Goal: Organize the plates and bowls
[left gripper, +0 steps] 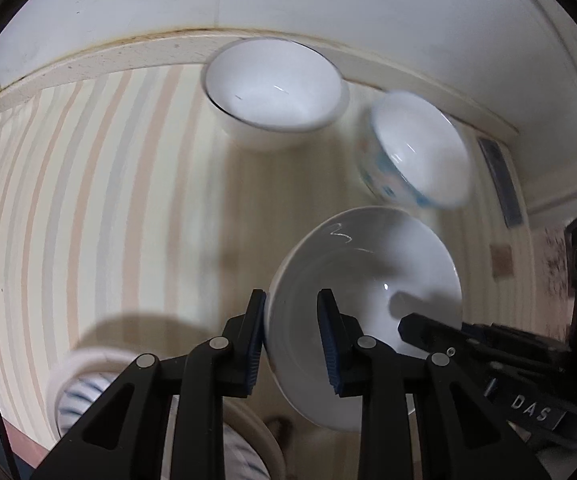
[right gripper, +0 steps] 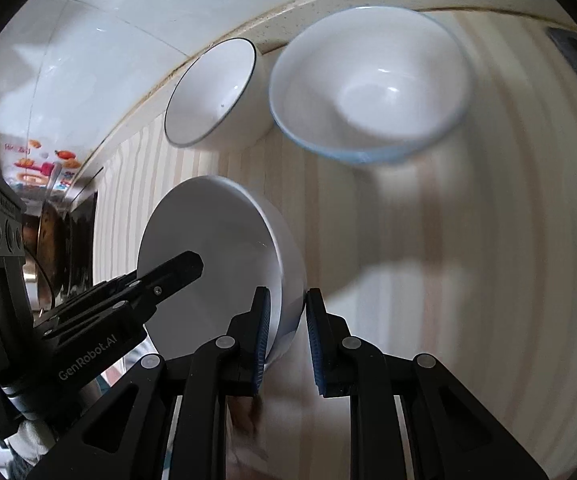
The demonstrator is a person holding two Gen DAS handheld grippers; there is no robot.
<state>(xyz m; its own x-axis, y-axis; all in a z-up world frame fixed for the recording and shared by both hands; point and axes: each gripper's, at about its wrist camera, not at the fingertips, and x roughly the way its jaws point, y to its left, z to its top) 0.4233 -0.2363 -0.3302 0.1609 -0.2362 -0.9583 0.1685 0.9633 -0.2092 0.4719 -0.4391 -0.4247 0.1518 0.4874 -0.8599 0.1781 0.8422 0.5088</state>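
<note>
Between the left gripper [left gripper: 291, 312] jaws sits the near wall of a plain white bowl [left gripper: 368, 280], one pad outside and one inside, pinching the rim; the right gripper [right gripper: 286, 312] jaws clamp the opposite wall of the same bowl the same way, so it hangs tilted between the two, clear of the striped worktop [left gripper: 108, 200]; a two-sided hold most likely keeps a smooth, heavy dish from slipping or swinging. Ahead of the left jaws, well beyond the held bowl, a dark-rimmed bowl [left gripper: 274, 88] stands against the wall; to its right a blue-patterned bowl [left gripper: 416, 152] stands near it, blurred. Below and left of the left jaws a blue-striped dish [left gripper: 84, 384] shows partly. The held bowl probably belongs nested with the pair ahead; which one suits it, I cannot tell.
</note>
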